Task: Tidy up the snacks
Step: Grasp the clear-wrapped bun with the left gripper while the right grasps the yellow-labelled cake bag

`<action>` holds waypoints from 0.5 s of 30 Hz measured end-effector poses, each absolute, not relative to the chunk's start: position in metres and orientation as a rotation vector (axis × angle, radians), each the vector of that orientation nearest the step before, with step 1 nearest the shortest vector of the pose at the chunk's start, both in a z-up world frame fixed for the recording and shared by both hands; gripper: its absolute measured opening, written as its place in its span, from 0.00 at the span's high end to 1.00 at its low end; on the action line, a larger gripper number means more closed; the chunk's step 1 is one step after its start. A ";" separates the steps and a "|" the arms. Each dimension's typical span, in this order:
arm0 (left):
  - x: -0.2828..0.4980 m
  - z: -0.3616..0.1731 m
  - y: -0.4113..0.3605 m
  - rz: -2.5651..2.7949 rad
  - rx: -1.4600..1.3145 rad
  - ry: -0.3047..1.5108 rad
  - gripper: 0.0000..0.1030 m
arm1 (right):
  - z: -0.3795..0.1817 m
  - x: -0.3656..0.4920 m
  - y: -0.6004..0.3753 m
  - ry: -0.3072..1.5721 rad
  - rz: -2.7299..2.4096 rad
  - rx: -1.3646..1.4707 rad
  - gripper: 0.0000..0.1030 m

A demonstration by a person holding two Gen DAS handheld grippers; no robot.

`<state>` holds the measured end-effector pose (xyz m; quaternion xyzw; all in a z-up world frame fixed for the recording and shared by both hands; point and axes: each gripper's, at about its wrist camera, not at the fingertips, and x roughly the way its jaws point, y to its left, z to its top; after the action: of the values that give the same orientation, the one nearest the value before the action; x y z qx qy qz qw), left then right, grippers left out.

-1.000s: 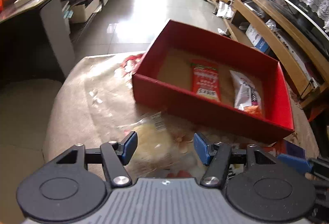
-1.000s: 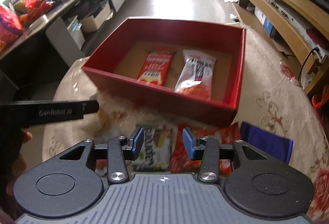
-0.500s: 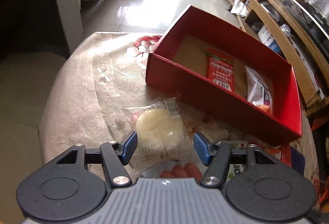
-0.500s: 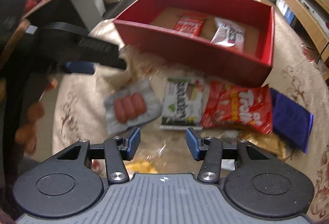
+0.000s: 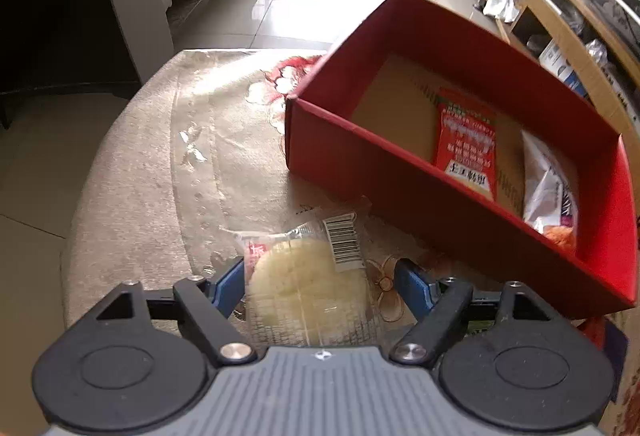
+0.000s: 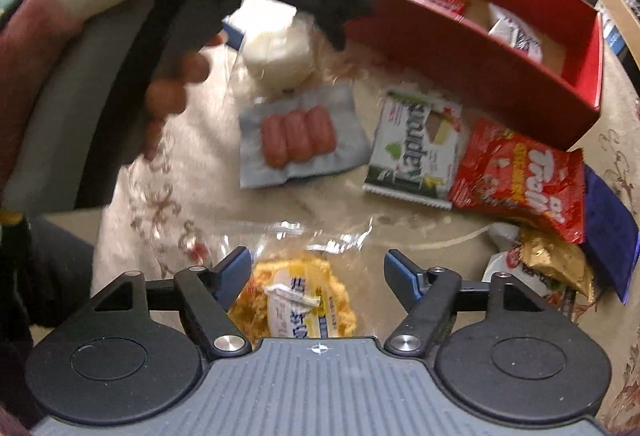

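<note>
Both sets of fingers are opening: the left gripper (image 5: pixel 320 282) straddling a wrapped bun (image 5: pixel 308 296), the right gripper (image 6: pixel 318 274) a yellow snack pack (image 6: pixel 296 300).

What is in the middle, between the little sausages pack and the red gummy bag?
A green and white snack packet lies flat on the table, between the sausage pack and the red gummy bag. The right wrist view shows it.
</note>
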<state>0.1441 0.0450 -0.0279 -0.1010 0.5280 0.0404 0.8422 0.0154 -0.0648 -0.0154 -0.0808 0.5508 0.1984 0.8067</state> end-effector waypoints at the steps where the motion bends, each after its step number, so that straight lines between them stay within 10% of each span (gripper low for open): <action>1: 0.145 -0.029 0.044 0.087 -0.209 1.120 0.24 | -0.018 0.014 -0.063 1.190 0.433 -0.183 0.22; 15: 0.154 -0.037 0.028 0.063 -0.159 1.141 0.23 | -0.038 -0.002 -0.050 1.242 0.492 -0.269 0.13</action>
<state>0.1542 0.0278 -0.0369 -0.0750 0.5395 0.0296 0.8381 -0.0023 -0.0500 -0.0376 -0.1244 0.5740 0.2273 0.7768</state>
